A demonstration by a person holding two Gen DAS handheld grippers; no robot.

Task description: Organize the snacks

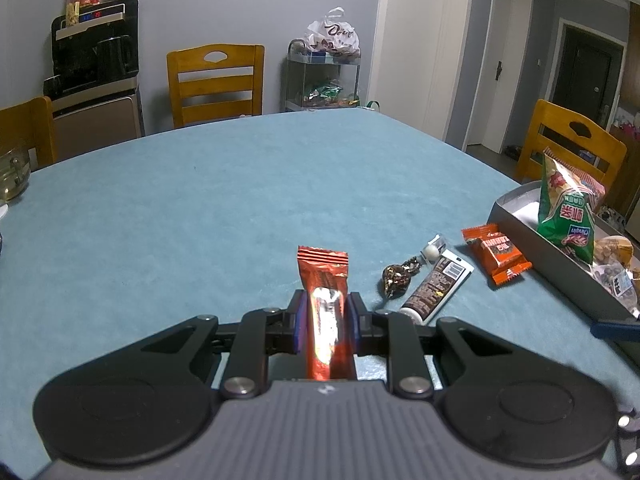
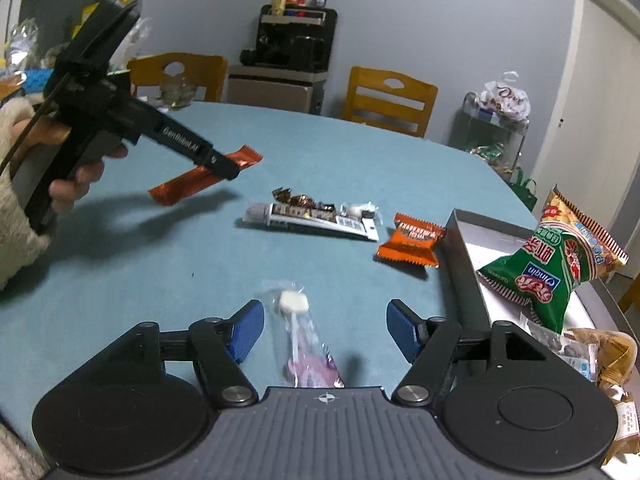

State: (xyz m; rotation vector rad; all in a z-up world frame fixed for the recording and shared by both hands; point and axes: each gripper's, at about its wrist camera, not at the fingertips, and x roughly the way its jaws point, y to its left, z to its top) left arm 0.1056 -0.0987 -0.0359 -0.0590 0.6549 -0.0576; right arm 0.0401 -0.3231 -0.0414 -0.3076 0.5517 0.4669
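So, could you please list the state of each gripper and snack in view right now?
left gripper: shut on red snack bar, held above the table.
right gripper: open, around wrapped lollipop.
gray box: open, partly filled.
green snack bag: propped in the box.
orange packet: lying on the blue tablecloth.

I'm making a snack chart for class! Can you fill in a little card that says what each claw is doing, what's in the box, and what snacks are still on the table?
left claw: shut on the red snack bar, held above the table
right claw: open, over the wrapped lollipop
grey box: holds the green chip bag and small wrapped treats
still on table: orange packet, white tube, foil candy, lollipop
table cover: blue cloth
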